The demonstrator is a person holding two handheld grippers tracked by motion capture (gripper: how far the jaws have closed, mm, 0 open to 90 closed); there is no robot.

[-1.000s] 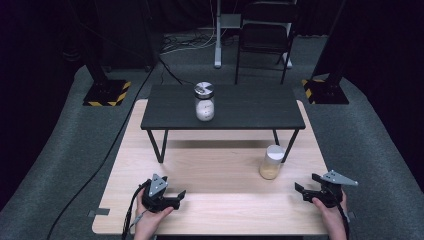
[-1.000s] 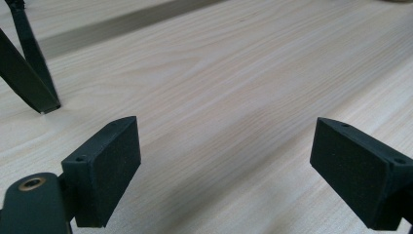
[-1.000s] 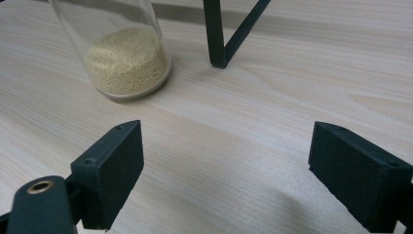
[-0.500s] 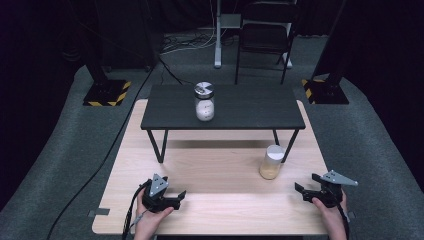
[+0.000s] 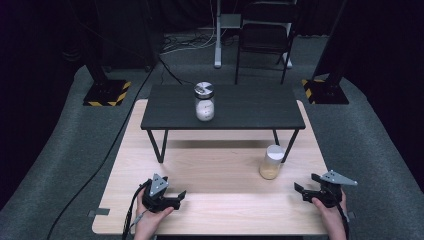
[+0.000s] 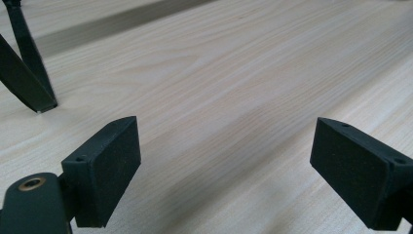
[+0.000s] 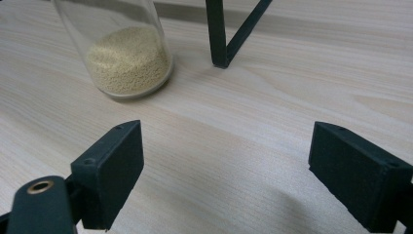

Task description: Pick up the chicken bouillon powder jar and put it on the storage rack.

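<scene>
- Counting the jars gives two: a clear glass jar with a silver lid and white contents point(image 5: 204, 101) stands upright on the low black rectangular shelf table point(image 5: 250, 107), near its middle, and a clear jar with a pale lid and yellow-tan grains point(image 5: 271, 162) stands upright on the light wooden tabletop point(image 5: 215, 165), just beside the shelf's right front leg.
- In the right gripper view the grain jar point(image 7: 124, 48) sits up and to the left, with the shelf's black V-shaped leg point(image 7: 226, 34) close to its right; the grains fill only its lower part.
- One low black shelf stands on the wooden top, on thin angled black legs; one such leg point(image 6: 24, 68) shows at the upper left of the left gripper view.
- Two grippers, one in each hand, rest low over the near edge of the wooden top, well apart from each other.
- The left gripper point(image 5: 159, 194) points forward and a little right, a grey three-cornered plate on top; its jaws are spread wide with bare wood between them, holding nothing.
- The right gripper point(image 5: 324, 189) points left toward the table's middle, near the grain jar but apart from it; its jaws are likewise spread wide and hold nothing.
- Beyond the table stand one black chair point(image 5: 263, 37) and two black stands with yellow-striped bases point(image 5: 106, 92).
</scene>
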